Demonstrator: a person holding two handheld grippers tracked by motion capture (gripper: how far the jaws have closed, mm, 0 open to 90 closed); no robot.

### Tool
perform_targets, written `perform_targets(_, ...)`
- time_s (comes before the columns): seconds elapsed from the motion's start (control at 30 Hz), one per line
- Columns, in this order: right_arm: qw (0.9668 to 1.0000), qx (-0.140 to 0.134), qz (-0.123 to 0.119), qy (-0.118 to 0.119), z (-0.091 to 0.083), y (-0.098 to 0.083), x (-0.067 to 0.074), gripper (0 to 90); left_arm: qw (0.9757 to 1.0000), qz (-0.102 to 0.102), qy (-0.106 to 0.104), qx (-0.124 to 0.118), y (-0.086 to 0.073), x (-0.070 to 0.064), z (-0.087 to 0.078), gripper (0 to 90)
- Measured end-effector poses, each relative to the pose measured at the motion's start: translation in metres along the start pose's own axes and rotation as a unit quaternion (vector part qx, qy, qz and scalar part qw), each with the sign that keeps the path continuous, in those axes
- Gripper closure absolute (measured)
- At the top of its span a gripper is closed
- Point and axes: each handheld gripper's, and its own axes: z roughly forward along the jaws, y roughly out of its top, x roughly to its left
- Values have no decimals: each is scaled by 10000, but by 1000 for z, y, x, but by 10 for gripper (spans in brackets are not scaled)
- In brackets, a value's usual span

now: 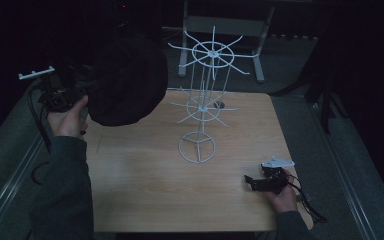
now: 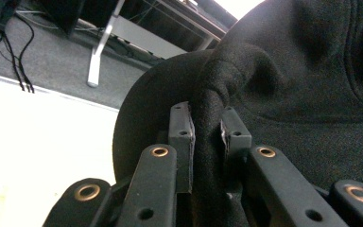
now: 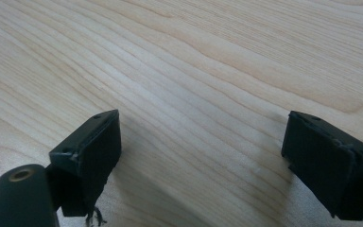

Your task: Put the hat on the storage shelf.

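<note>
At the left of the high view, the left gripper [image 1: 82, 89] is raised above the table's left edge with a round, soft black fabric hat [image 1: 125, 80] hanging from it. Its own camera shows the two jaws clenched on a bunched fold of the cloth [image 2: 208, 137], a matte, slightly nubby knit or felt that sags under its own weight. The step in hand looks like carrying the hat toward the rack for hanging.

In the middle of the pale wood-grain table [image 1: 145, 195] stands a white wire display rack [image 1: 205, 100]: a ring base with three spokes, a thin upright stem, and two tiers of wheel-like hoops with thin prongs that radiate outward. The next move likely calls for lifting the hat up to a prong and lowering the limp fabric over its tip before letting go. The frame is dim, so I cannot tell which prong is nearest to the hat.

At the right, the right gripper [image 1: 261, 183] rests low near the table's front right corner, jaws spread wide and empty over bare wood [image 3: 198, 94], free to steady the light rack if it tips.
</note>
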Motion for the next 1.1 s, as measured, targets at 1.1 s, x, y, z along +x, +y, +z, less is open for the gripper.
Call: perform_targets(1.1,10000,0,1,3,0,0,0,125,9997,-174,-148,-130,9,-8,3,796)
